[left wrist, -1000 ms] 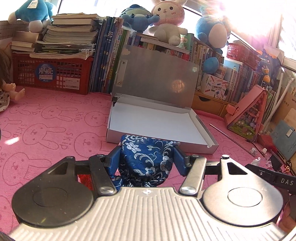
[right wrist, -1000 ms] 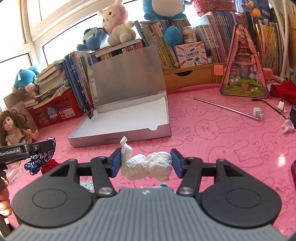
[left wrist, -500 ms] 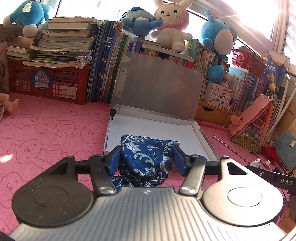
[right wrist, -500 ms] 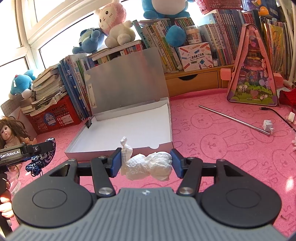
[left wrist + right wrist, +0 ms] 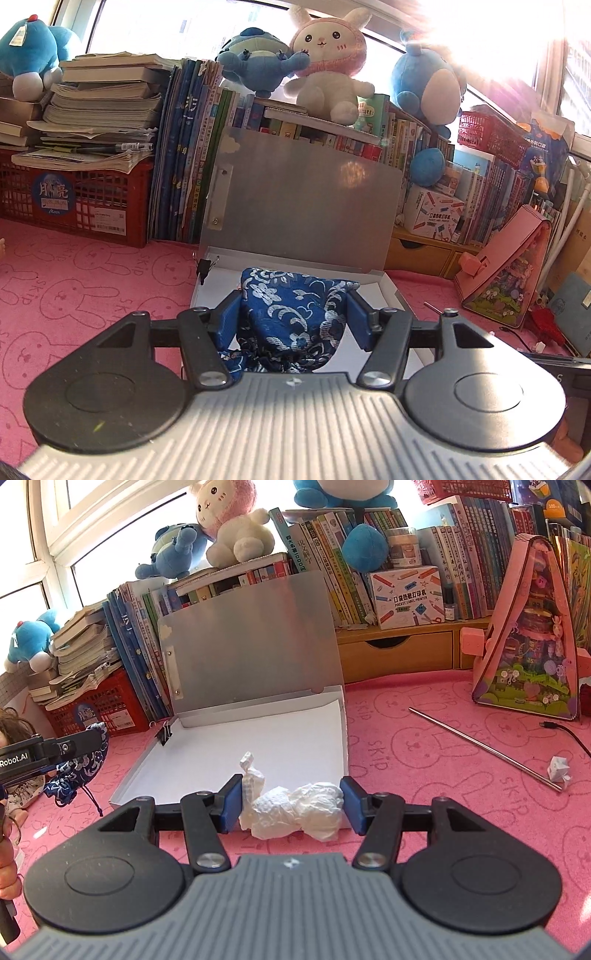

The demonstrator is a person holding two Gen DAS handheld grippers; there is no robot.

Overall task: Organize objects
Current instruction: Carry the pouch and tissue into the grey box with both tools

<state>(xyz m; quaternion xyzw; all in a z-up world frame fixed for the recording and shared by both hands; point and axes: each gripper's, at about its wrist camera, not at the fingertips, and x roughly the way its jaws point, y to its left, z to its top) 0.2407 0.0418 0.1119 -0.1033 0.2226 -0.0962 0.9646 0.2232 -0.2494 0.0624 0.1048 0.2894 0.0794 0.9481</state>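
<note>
Over the open box [image 5: 391, 291] | left claw [image 5: 295, 314] holds blue pouch [image 5: 291, 317] above box floor | right claw [image 5: 291, 805] grips crumpled tissue [image 5: 295, 810] at box front edge | step: carrying to box | next: lower, release inside.

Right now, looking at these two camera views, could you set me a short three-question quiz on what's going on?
1. True or false: the left gripper is shut on a blue patterned pouch.
2. What does the right gripper hold? A) a doll B) a crumpled white tissue C) a book
3. Fill in: the lid of the flat box is ____.

Key: 1 true; 2 B; 3 open, standing upright against the books.
</note>
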